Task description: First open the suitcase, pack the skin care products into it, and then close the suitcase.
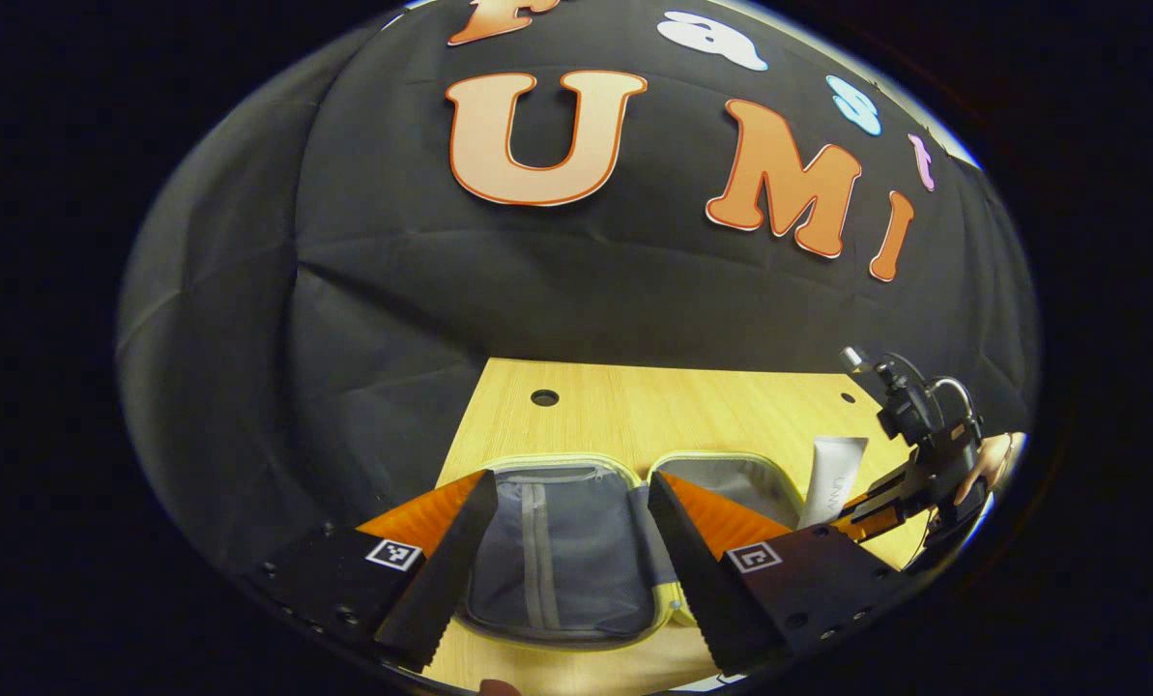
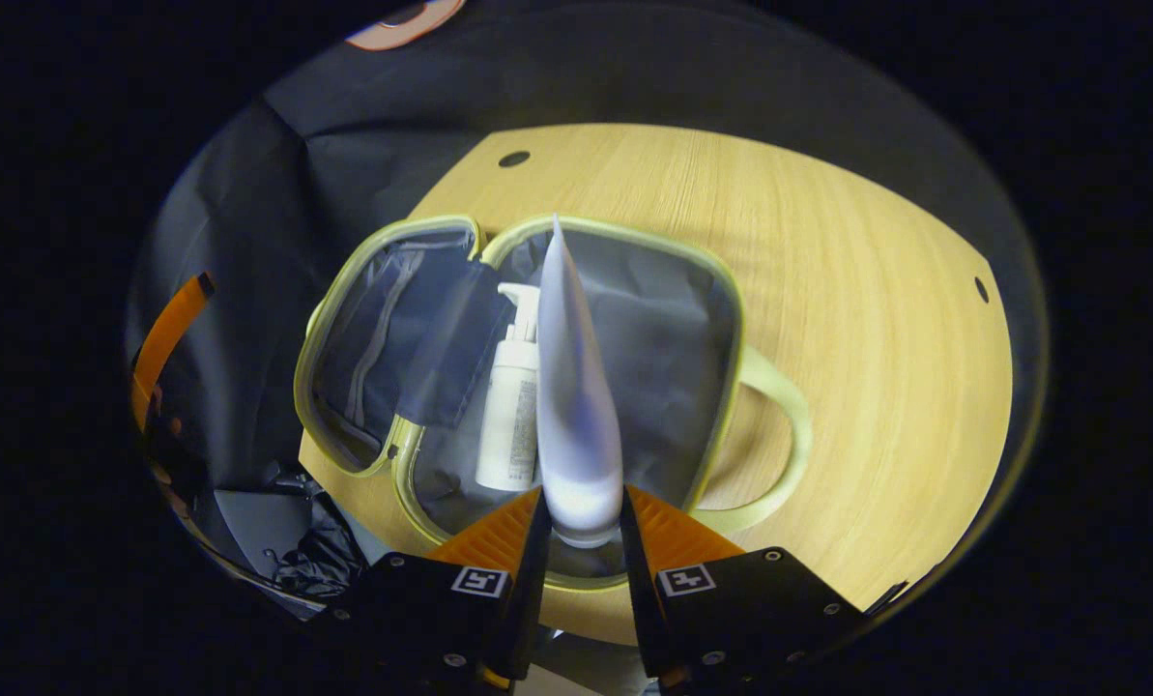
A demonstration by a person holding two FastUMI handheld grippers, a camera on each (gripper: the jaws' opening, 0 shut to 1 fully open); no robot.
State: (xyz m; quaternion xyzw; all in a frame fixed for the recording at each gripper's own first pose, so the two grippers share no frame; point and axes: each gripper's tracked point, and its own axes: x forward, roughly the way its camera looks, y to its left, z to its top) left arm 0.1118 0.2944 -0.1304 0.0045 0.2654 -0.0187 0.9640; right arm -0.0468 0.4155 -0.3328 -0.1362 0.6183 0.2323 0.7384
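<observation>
Right hand-held gripper (image 2: 581, 527) clamps tube (image 2: 576, 406) seemingly above open suitcase (image 2: 711, 290).

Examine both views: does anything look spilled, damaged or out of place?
Nothing stands out. The suitcase lies open on the table, a pump bottle lying inside. The right gripper holds a white tube over it. The left gripper is open.

So the right gripper (image 2: 581, 541) has its 2 fingers clamped on the cap end of a white squeeze tube (image 2: 574, 406), held over the open, pale-green-trimmed suitcase with grey lining (image 2: 721, 319). A white pump bottle (image 2: 510, 406) lies inside it just beside the tube, all on a round light-wood table (image 2: 876, 319).
</observation>
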